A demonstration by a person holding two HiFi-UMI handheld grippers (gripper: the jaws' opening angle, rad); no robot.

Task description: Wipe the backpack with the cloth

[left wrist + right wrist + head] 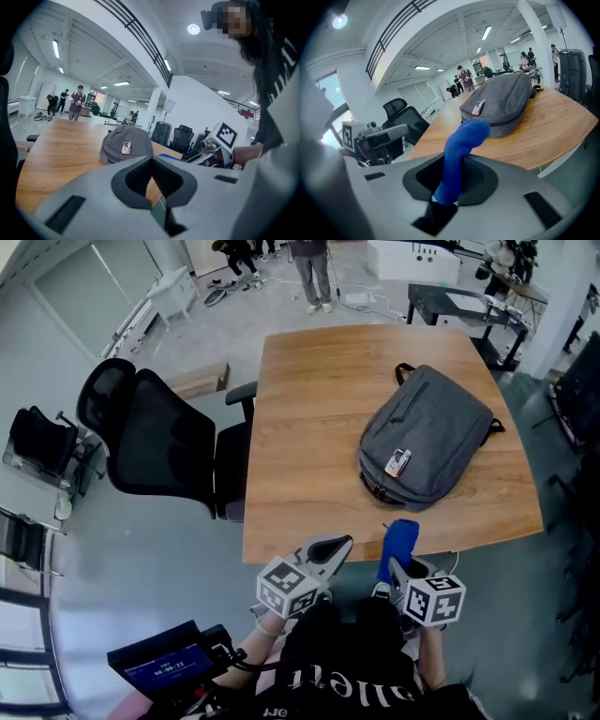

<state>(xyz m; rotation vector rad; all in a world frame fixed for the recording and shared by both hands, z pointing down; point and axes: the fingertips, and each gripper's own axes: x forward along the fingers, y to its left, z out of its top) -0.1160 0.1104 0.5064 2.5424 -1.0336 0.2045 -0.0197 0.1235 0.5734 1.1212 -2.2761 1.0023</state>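
Note:
A grey backpack lies flat on the right half of the wooden table, a small tag on its near end. Both grippers hover just off the table's near edge, short of the backpack. My right gripper is shut on a blue cloth that sticks up from its jaws. In the right gripper view the cloth rises between the jaws of my right gripper, with the backpack beyond. My left gripper is shut and holds nothing; its view shows the jaws of the left gripper meeting, with the backpack ahead.
A black office chair stands against the table's left side. A device with a lit screen sits at the lower left by the person. People stand at the far end, and a dark desk is at the back right.

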